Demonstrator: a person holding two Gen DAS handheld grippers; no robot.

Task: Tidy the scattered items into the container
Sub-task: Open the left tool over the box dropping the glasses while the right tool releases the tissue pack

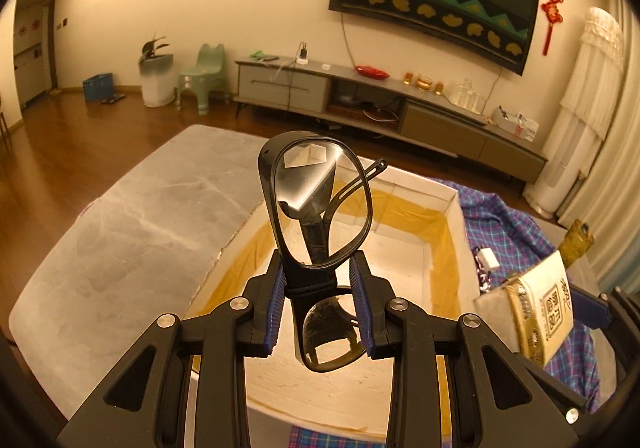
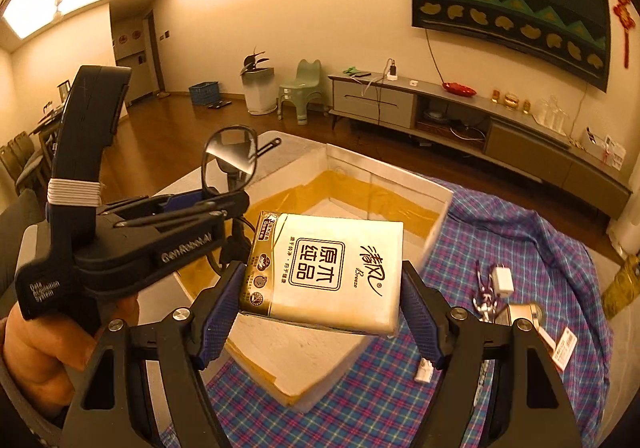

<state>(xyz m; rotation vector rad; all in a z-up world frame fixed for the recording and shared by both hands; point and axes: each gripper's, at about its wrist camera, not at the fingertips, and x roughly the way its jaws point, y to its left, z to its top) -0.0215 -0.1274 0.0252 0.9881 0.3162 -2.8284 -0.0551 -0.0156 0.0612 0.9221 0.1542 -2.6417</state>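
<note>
The white foam box [image 1: 452, 207], open-topped and lined with yellowish tape along its inner walls, sits on a blue plaid cloth [image 2: 360, 388] that covers part of a grey marble-look table [image 1: 120, 215]. Its interior appears bare in both views.

Left gripper [image 1: 320, 280]: the blue pads are closed on the bridge of a pair of black-framed glasses [image 1: 320, 203], jaws standing partly apart with the frame between them. The glasses stand on end, one lens toward 12 o'clock of the pads and the other toward 6 o'clock, a folded temple projecting toward 1 o'clock. They are held above the box opening. In the right wrist view this gripper [image 2: 224, 203] enters from 9 o'clock, with a hand [image 2: 40, 340] on its grip.

Right gripper [image 2: 324, 296]: the pads clamp a soft tissue pack [image 2: 328, 272] by its two short sides, jaws wide. The pack lies flat, printed face up, over the near corner of the box.

On the cloth at 3 o'clock of the pack lie a white charger plug [image 2: 503, 279], a tangle of purple-and-white cord [image 2: 484, 288] and a small tagged item that cannot be identified.

Beyond the table, toward 12 o'clock, a low grey cabinet [image 2: 440, 107] stands below a covered wall screen [image 2: 512, 7].
</note>
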